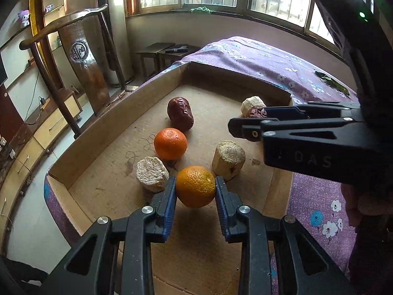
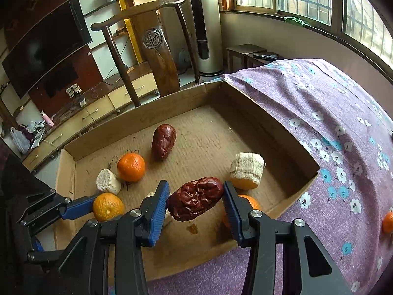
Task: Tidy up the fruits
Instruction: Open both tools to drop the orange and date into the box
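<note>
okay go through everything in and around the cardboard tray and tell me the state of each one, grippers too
Left gripper: shut on held orange, above tray.
Right gripper: shut on held date.
Second orange: resting in cardboard tray.
Second date: lying in tray.
Pale chunks: sitting in tray.
Stray orange: outside tray, on cloth.

Left tongs (image 1: 195,188): black angular arms, blue ribbed pads (image 1: 169,211), silver round screws at pivots. Right tongs (image 2: 195,198): same build; side marked "DAS", brass screw near tip, green light on housing.
</note>
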Tool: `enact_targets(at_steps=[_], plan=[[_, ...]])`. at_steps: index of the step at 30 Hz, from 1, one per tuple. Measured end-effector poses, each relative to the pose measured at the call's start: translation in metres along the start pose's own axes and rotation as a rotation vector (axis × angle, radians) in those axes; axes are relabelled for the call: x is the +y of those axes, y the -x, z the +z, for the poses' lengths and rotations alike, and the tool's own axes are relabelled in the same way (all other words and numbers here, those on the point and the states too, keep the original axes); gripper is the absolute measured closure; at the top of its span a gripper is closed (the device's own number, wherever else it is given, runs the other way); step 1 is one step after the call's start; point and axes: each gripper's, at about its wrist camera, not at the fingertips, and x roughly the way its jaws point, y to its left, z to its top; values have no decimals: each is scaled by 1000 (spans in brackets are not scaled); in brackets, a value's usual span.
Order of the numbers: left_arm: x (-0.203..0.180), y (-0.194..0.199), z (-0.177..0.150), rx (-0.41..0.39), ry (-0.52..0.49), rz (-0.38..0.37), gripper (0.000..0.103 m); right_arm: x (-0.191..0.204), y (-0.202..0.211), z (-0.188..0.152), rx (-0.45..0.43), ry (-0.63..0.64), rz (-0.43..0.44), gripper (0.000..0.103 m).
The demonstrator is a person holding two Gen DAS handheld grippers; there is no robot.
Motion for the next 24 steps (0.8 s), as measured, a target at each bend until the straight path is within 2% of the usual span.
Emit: enact_targets(at_steps=[12, 13, 14, 16, 20, 22, 24], plan=[[4, -13, 6, 24, 18, 7, 73, -3, -32, 10, 21, -14, 19, 54], [3, -13, 6, 22, 18, 9, 73, -3, -32, 11, 22, -17, 25, 52], [3, -13, 6, 22, 17, 11, 73, -3, -32, 11, 19, -21, 35, 45], [3, -13, 6, 23, 22, 11, 73, -4, -28, 11, 4, -27, 49, 40], [2, -12, 5, 25, 24, 15, 72, -5, -15, 7, -14, -30, 40, 37], [2, -12, 5, 23, 26, 22, 63, -7, -3, 3, -32, -40, 33, 36], [2, -8, 4, 10, 35, 27, 45, -11, 10, -4, -51, -47, 21, 33]])
